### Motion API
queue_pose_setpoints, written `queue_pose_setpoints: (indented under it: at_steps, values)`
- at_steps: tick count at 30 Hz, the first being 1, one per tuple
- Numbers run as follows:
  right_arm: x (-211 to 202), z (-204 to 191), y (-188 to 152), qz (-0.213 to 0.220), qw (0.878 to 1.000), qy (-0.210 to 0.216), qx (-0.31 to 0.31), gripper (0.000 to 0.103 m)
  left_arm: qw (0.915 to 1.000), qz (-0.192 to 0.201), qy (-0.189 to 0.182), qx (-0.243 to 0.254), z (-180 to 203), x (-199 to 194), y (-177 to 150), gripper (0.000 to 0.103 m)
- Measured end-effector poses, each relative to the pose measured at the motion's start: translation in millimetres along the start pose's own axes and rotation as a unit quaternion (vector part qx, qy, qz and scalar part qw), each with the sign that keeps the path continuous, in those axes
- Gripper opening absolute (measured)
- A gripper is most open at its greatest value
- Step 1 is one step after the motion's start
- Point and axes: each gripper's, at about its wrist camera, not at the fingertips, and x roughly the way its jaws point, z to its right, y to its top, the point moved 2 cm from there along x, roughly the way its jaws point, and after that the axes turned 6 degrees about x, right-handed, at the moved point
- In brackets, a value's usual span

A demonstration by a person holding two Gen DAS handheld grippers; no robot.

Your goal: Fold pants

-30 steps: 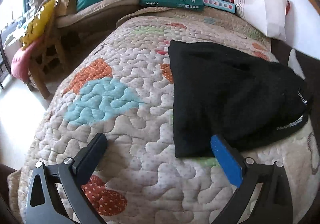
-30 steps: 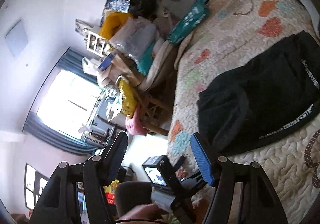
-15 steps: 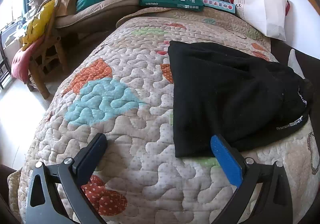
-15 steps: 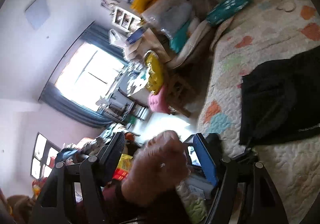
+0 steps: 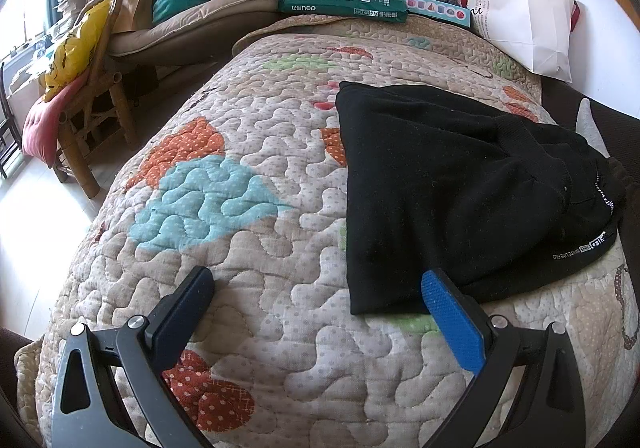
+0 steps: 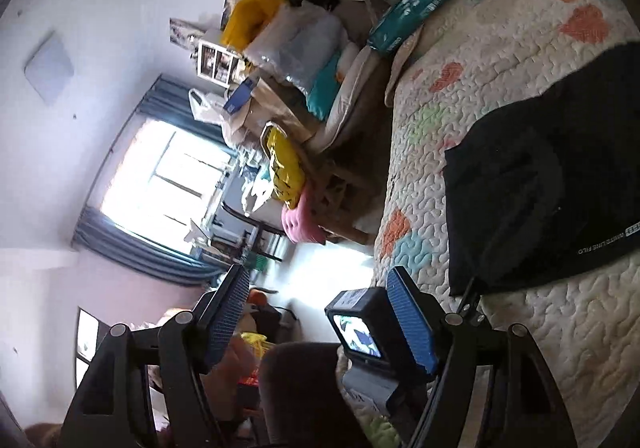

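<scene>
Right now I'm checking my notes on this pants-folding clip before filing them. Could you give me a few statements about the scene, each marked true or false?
1. The black pants lie folded on the quilt. True.
2. The left gripper is shut on the pants. False: its jaws are wide open and hold nothing.
3. The right gripper is open. True.
4. A white bag lies on top of the pants. False: it stands beyond them, near the wall.
5. The pants are red. False: they are black.
</scene>
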Motion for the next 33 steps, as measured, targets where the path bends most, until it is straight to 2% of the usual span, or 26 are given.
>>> queue_pose_setpoints:
  at_steps: [8,13,15,16,17,18,20,21,23,26,33]
  values:
    - [2.7,-19.2,-11.8,-0.019,0.999,0.009,-0.039,0.078,1.0,0.0,0.0,0.0,0.1,-0.3,0.0,0.103]
    - [-11.6,-8.0,-4.7,0.008,0.999,-0.017,-0.044,0.078,1.0,0.0,0.0,0.0,0.3,-1.0,-0.4,0.103]
    - [-25.3,6.2,4.7,0.041,0.998,-0.049,-0.027,0.079,1.0,0.0,0.0,0.0,0.0,0.0,-0.1,0.103]
    - [-31.1,12.9,9.3,0.062,0.994,-0.086,-0.022,0.081,1.0,0.0,0.0,0.0,0.3,-0.9,-0.5,0.103]
    - [-35.8,22.2,14.0,0.086,0.985,-0.148,-0.019,0.083,1.0,0.0,0.0,0.0,0.1,-0.2,0.0,0.103]
    - [-36.9,28.8,16.2,0.098,0.977,-0.188,-0.019,0.083,1.0,0.0,0.0,0.0,0.2,0.0,0.0,0.103]
    - [-33.8,48.1,17.5,0.102,0.965,-0.24,-0.003,0.083,1.0,0.0,0.0,0.0,0.3,-0.3,-0.4,0.103]
    - [-31.2,57.6,17.5,0.099,0.963,-0.25,0.016,0.083,1.0,0.001,0.0,-0.001,0.2,0.1,-0.1,0.103]
    - [-26.3,75.5,16.2,0.089,0.965,-0.24,0.05,0.083,1.0,0.001,0.0,0.0,0.1,-0.1,0.0,0.103]
    - [-30.8,88.5,12.7,0.09,0.957,-0.269,0.057,0.083,1.0,0.001,0.0,-0.001,0.1,-0.4,-0.2,0.103]
    - [-63.7,107.8,22.3,0.143,0.945,-0.281,0.09,0.083,1.0,-0.001,0.006,-0.001,0.6,-0.5,0.9,0.103]
